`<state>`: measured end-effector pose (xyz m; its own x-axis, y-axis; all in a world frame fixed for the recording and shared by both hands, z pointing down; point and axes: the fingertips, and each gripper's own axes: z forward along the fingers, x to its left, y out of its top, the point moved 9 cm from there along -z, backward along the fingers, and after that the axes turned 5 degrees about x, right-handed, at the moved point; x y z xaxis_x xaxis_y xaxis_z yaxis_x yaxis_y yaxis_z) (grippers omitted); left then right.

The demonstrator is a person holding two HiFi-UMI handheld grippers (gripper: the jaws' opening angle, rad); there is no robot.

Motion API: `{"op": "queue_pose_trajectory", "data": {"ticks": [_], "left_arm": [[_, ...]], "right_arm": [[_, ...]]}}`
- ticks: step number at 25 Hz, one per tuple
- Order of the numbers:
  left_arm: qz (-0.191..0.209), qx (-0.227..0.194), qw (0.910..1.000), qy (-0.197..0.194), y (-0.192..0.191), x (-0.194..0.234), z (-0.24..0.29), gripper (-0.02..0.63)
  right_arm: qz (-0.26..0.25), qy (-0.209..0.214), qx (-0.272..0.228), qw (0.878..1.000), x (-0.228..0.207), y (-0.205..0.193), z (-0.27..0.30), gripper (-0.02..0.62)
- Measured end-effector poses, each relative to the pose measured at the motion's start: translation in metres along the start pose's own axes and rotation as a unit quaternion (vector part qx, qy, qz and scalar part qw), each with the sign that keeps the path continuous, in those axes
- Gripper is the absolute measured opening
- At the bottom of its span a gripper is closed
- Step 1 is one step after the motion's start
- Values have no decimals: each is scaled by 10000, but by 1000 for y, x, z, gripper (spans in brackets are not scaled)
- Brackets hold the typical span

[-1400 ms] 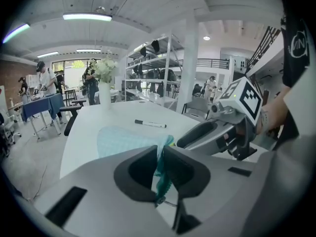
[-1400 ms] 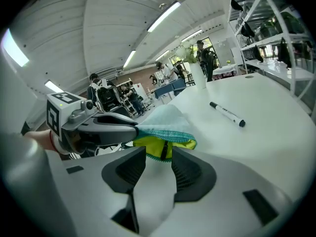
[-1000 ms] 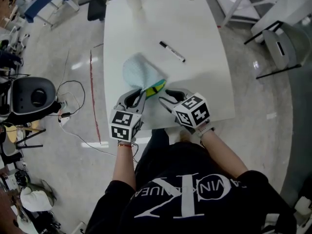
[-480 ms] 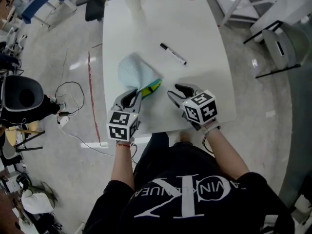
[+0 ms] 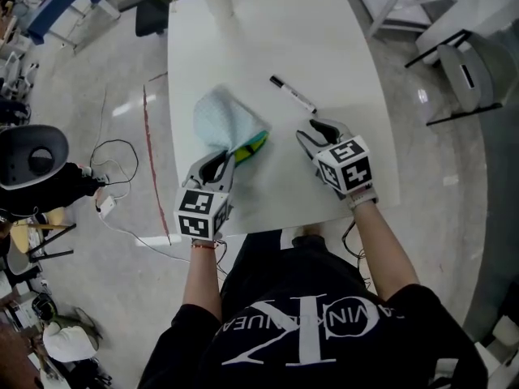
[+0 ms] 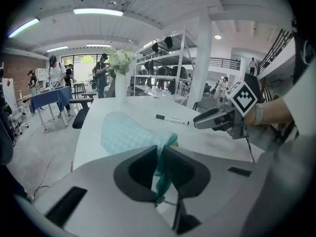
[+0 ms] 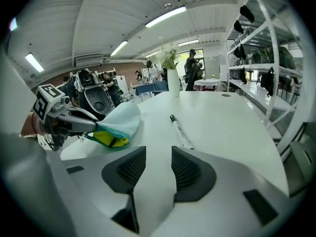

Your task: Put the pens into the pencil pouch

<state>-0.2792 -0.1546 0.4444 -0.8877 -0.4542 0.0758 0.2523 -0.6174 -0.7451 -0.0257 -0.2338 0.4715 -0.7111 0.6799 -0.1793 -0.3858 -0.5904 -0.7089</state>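
In the lower left of the head view my left gripper (image 5: 220, 160) is pressed together on the teal rim of the pencil pouch (image 5: 226, 118). Its own view shows the fabric edge pinched between the two pads, and the zip pull dangles just below. The pouch lies flat on the white table (image 5: 324, 39), a pale blue body running toward the upper left of the frame and its yellow-lined mouth (image 5: 255, 145) facing lower right, toward the middle of the table. I cannot tell whether anything is inside it. Further right, above centre, the one pen I can see (image 5: 293, 94) lies loose on the table, a white barrel with a black cap, slanting from upper left to lower right, well apart from the pouch. Just below its lower end sits my right gripper (image 5: 318, 128), jaws spread with nothing but bare tabletop between the ridged pads. In its own view the pen lies just ahead of the tips, running away from them and a little right of the gap. I judge the step in hand to be the reach for that pen, with the pouch held ready. Next I need to bring the right jaws down over the barrel, squaring the wrist so the pads close across it and not along it, then lift. After that I would carry it left, point it at the yellow mouth, and hold the rim up with the left grip so the opening does not collapse.
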Motion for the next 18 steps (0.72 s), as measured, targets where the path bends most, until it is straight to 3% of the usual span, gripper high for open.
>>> {"op": "queue_pose_trajectory", "data": {"ticks": [6,12,18], "left_arm": [[131,15,9998,-177,2,6,2,44],[122,28,9994,-317,3,10,6,44],[114,44,9993,-341,-1,14,6,44]], "right_arm": [[-171,-460,24,9988,-26,18,18,172],[-283,-578,596,9961,-44,25,40,164],[-346,-594,937,9932,-45,23,49,83]]}}
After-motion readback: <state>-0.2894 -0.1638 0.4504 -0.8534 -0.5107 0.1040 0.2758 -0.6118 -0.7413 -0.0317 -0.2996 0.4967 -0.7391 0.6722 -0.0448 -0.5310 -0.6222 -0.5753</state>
